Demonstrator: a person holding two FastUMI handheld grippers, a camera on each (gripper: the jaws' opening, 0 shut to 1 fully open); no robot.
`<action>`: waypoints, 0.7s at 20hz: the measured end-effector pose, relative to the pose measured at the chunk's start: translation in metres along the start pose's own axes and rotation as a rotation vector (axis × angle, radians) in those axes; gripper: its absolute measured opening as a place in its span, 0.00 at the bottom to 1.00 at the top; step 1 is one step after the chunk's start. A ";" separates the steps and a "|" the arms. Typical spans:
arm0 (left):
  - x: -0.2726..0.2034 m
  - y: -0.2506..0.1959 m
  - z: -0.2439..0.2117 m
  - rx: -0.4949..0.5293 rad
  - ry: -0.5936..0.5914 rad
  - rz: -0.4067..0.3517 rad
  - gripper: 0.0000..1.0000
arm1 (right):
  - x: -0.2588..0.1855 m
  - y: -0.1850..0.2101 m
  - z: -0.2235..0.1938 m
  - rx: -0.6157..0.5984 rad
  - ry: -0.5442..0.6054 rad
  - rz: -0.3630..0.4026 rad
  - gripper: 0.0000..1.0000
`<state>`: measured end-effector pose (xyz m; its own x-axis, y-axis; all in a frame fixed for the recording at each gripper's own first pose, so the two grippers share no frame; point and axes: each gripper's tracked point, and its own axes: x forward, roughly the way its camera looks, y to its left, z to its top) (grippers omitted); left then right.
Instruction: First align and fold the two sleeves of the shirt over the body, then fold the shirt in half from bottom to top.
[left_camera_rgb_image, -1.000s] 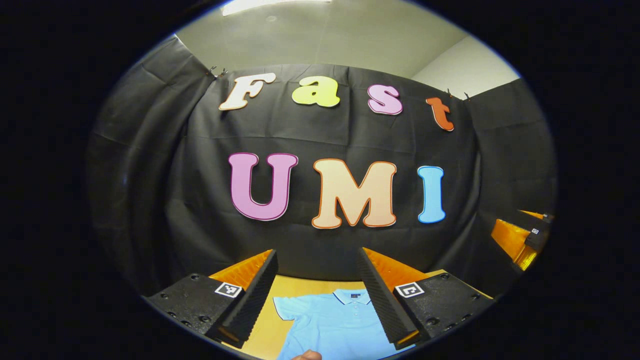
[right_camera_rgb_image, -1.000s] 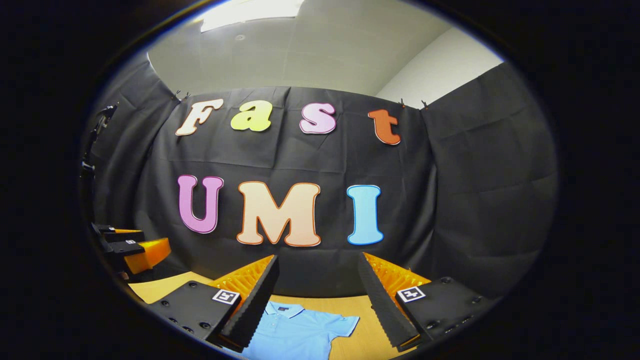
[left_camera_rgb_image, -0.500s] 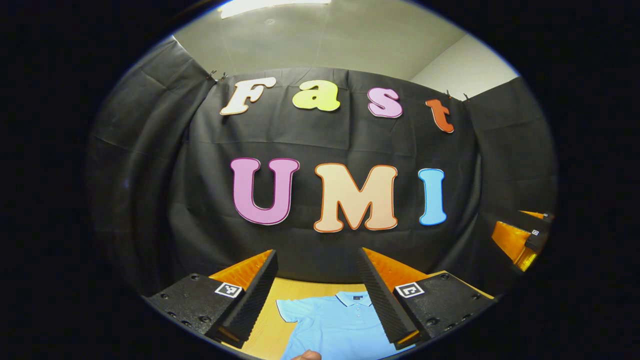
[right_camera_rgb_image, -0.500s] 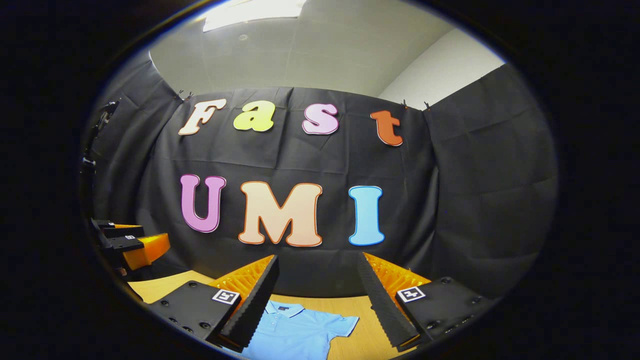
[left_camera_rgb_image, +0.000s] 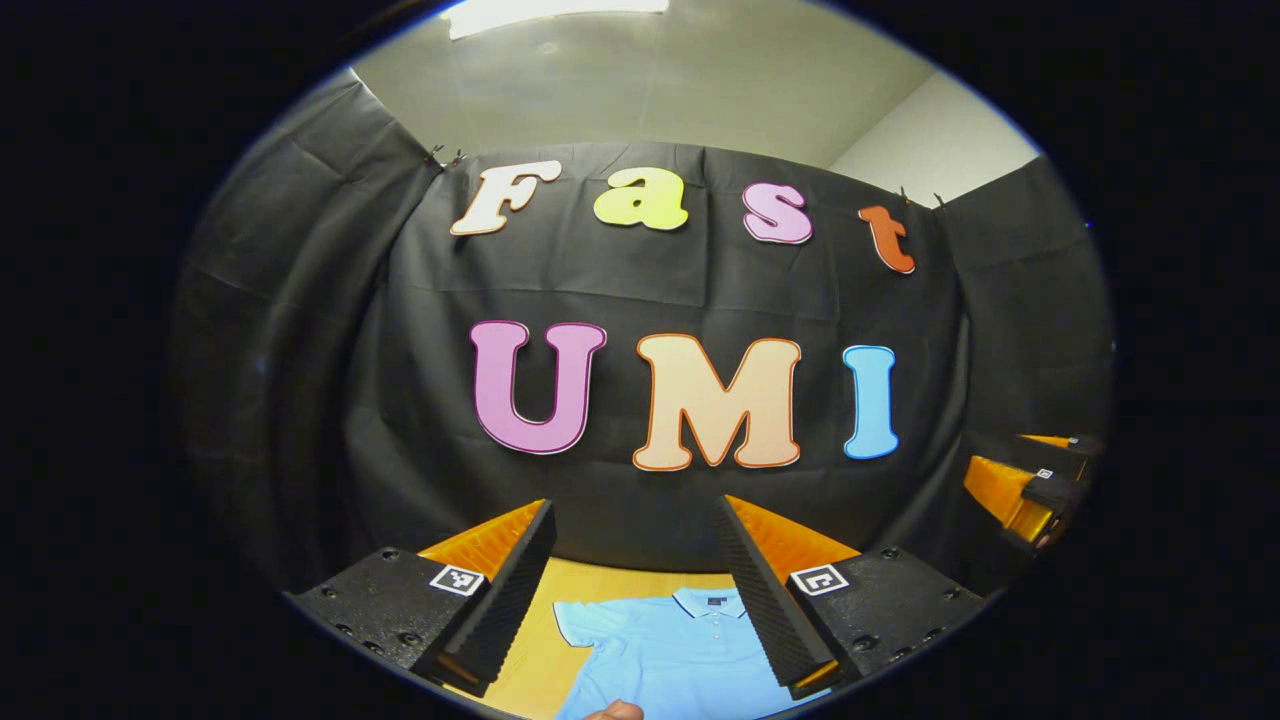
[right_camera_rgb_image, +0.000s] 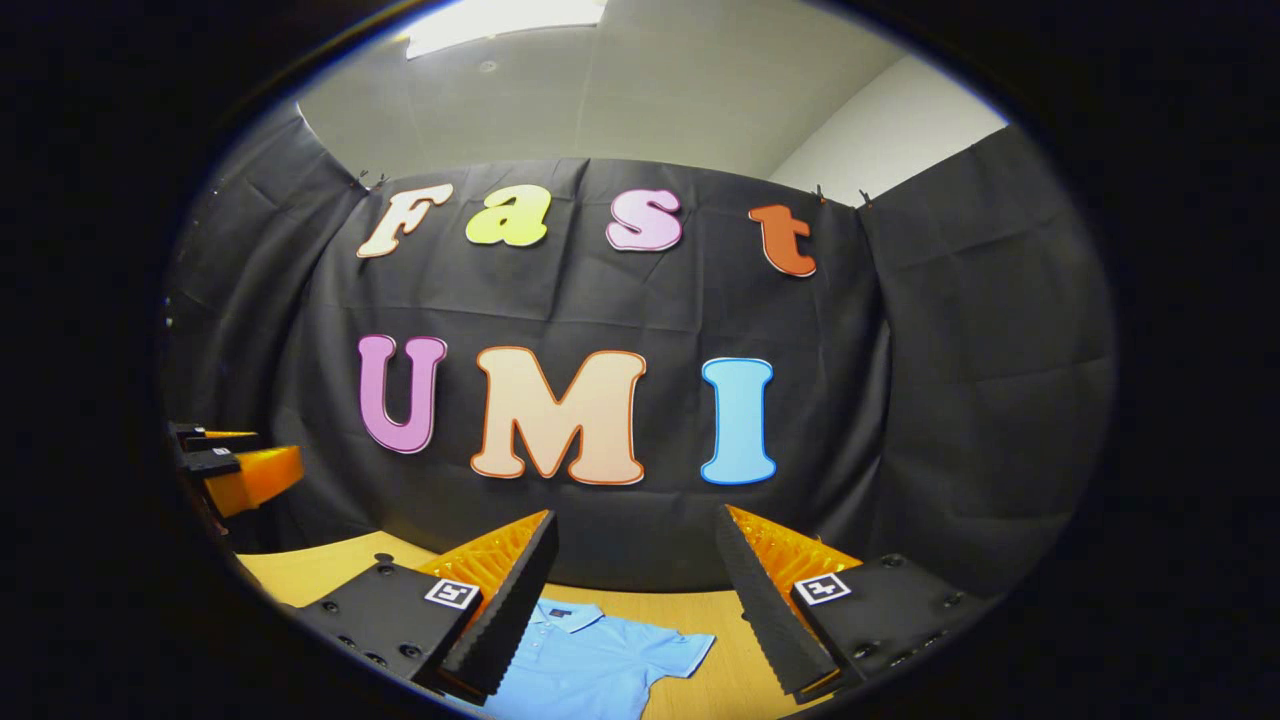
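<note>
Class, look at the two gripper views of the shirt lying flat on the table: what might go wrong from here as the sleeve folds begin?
1. Both grippers, left and right, hang open above the shirt; a deep bite may catch both layers and drag the body.
2. The sleeves lie spread apart; uneven pulls could leave them misaligned.
3. The table looks smooth, so the shirt may slide.

We look from both cameras, held above the near bench (left_camera_rgb_image: 560, 585) edge, toward the far wall; both share the shirt (left_camera_rgb_image: 670, 650), the left gripper view from farther left.
</note>
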<state>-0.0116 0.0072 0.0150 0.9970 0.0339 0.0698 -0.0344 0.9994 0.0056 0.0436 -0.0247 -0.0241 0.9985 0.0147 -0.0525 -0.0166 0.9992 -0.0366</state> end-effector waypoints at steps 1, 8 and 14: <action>0.001 0.000 -0.001 0.000 0.008 -0.009 0.94 | 0.009 -0.004 -0.007 -0.002 0.022 -0.016 0.98; 0.026 0.013 -0.005 -0.006 0.014 -0.044 0.95 | 0.073 -0.030 -0.084 -0.050 0.162 -0.114 0.98; 0.048 0.034 -0.022 0.006 0.063 -0.023 0.95 | 0.122 -0.050 -0.151 -0.051 0.256 -0.163 0.98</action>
<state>0.0366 0.0429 -0.0031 0.9999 0.0119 0.0064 -0.0120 0.9999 0.0122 0.1583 -0.0785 -0.1796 0.9429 -0.1622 -0.2910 0.1339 0.9843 -0.1148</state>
